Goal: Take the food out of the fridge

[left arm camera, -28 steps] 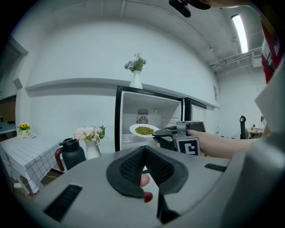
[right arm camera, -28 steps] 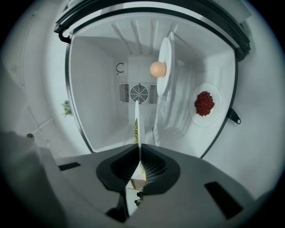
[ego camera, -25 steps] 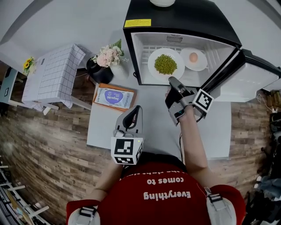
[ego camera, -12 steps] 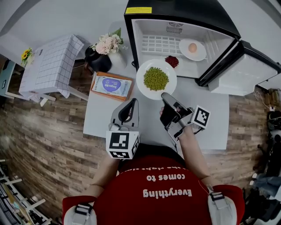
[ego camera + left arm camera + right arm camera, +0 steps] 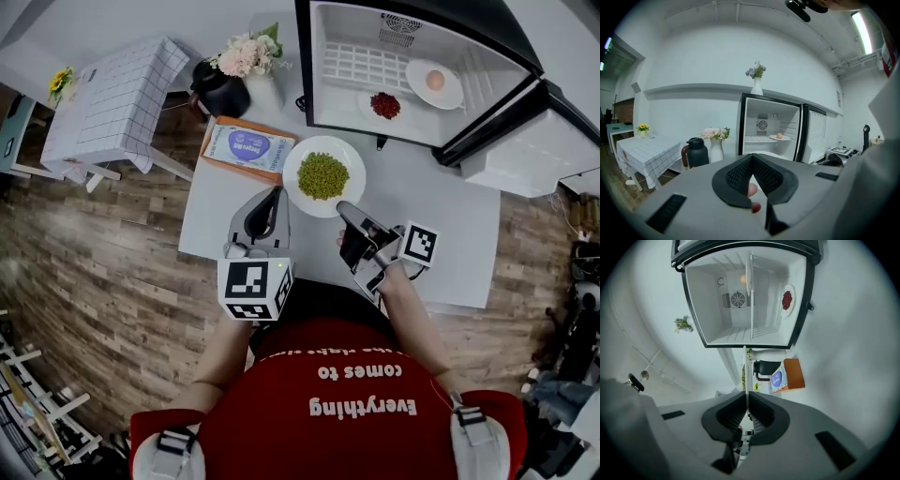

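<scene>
White plate [image 5: 293, 190]: sitting outside the fridge [image 5: 315, 66] and over the grey table [image 5: 441, 225], heaped with green peas [image 5: 322, 175]; whether it is resting on the table I cannot tell
Right gripper [image 5: 343, 208]: its jaws are clamping the plate's near rim, which is showing edge-on between the pads [image 5: 755, 409]; pinching the rim is likely keeping the plate level so the peas are not rolling off
Left gripper [image 5: 274, 195]: its jaws are meeting with nothing between them; it is hanging beside the plate, apart from it, probably as a spare support
Fridge: its door is standing wide open; red food [image 5: 384, 105] and an egg [image 5: 435, 81] are sitting on dishes inside, not yet taken out
Writing: the red shirt [image 5: 356, 422] is showing "Everything comes to", upside down; the blue label on the orange box [image 5: 247, 148] is too small to read
</scene>
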The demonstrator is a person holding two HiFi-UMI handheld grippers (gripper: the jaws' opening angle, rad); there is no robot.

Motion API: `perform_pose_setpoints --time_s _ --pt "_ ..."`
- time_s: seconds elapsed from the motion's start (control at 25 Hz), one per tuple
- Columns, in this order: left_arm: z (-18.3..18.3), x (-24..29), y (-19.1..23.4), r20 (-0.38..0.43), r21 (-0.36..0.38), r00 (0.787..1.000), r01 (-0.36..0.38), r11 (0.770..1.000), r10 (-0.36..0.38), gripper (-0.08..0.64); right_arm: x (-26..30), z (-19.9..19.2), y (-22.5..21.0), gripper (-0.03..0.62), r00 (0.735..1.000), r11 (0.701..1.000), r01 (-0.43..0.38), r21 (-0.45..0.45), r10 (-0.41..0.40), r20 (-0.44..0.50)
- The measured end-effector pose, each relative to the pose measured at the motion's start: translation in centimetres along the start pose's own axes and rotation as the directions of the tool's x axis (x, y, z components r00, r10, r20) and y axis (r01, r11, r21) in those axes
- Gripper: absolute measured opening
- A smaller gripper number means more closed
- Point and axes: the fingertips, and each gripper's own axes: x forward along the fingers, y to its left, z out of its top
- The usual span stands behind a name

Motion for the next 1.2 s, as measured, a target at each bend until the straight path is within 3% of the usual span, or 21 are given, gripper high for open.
perform_pose_setpoints --time_s 0.32,0.52,0.68,1.12,1.2 --pt "-3.7 -2.1 2.8 -0.077 -0.050 0.994 -0.078 0.996 0.074 0.008 0.8 -2.2 -6.2 0.025 0.987 0.991 0.135 -0.006 -0.135 -0.087" --pt "-5.2 -2.3 3.1 -0.110 -0.069 0.991 -0.086 0.994 0.078 0.008 0.9 -3.3 -13.3 0.026 0.941 0.951 0.308 0.031 -0.299 -0.158" --pt "-5.9 -2.2 3.0 -0.131 -0.098 0.989 -0.079 0.992 0.066 0.008 0.4 -3.7 -17.4 0.026 0.912 0.916 0.391 0.090 -0.372 -0.171" --pt "-7.2 -2.1 2.5 -0.161 -0.070 0.985 -0.068 0.995 0.056 0.008 0.2 -2.9 -20.3 0.025 0.858 0.855 0.508 0.102 -0.491 -0.152" --pt "-7.4 -2.2 2.5 -0.166 -0.069 0.985 -0.064 0.996 0.052 0.008 0.2 -2.8 -20.7 0.025 0.835 0.835 0.545 0.077 -0.530 -0.149"
